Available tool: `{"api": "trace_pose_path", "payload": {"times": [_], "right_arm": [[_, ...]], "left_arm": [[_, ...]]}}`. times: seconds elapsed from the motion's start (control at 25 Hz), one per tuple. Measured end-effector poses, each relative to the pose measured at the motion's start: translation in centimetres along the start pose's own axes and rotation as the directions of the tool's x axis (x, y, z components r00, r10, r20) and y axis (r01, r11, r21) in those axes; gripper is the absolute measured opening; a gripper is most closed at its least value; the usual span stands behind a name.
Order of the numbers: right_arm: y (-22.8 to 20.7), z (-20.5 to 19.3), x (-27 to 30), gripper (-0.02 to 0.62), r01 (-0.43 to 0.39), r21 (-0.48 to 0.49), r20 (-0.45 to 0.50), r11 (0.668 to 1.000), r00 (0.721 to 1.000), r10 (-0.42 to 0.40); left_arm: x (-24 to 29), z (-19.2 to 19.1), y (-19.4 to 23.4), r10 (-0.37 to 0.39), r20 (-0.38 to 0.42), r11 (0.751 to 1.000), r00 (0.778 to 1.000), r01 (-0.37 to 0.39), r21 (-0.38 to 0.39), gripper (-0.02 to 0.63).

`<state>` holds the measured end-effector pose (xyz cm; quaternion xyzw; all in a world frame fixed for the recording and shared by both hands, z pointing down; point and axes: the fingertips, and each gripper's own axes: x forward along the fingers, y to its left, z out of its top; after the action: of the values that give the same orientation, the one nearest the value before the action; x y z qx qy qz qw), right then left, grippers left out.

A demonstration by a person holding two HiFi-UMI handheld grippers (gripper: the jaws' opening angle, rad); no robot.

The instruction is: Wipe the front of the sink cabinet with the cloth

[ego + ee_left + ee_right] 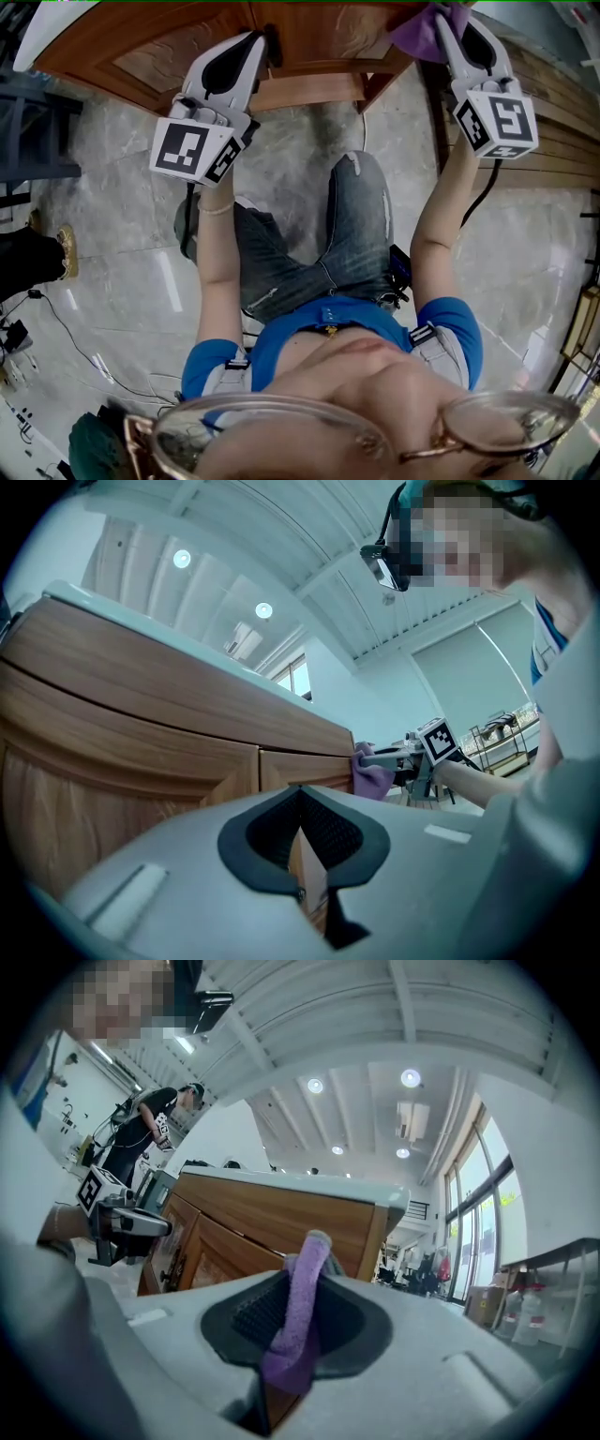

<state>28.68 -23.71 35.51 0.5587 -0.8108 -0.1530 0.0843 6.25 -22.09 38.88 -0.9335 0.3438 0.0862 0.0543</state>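
The soft purple cloth point(306, 1279), a fuzzy folded strip, is pinched between the ribbed black pads of the right gripper point(298, 1309) and lies against the front of the brown, grained wooden sink cabinet point(141, 733) near its right corner. The left gripper point(302, 806) has its jaws pressed together on nothing, close to a panelled door. Below lies glossy grey marbled floor point(112, 281).
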Motion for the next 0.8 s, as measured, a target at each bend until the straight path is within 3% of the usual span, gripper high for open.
{"api": "trace_pose_path", "payload": {"times": [0.4, 0.8], "right_arm": [[1.1, -4.3, 0.0, 0.069, 0.012, 0.012, -0.054, 1.000, 0.998, -0.011], [1.6, -4.5, 0.3, 0.064, 0.017, 0.055, -0.025, 0.998, 1.000, -0.016]], "left_arm": [[0.4, -0.3, 0.1, 0.001, -0.005, 1.000, 1.000, -0.001, -0.003, 0.000], [0.0, -0.7, 0.4, 0.017, -0.019, 1.000, 1.000, -0.017, 0.003, 0.000]]}}
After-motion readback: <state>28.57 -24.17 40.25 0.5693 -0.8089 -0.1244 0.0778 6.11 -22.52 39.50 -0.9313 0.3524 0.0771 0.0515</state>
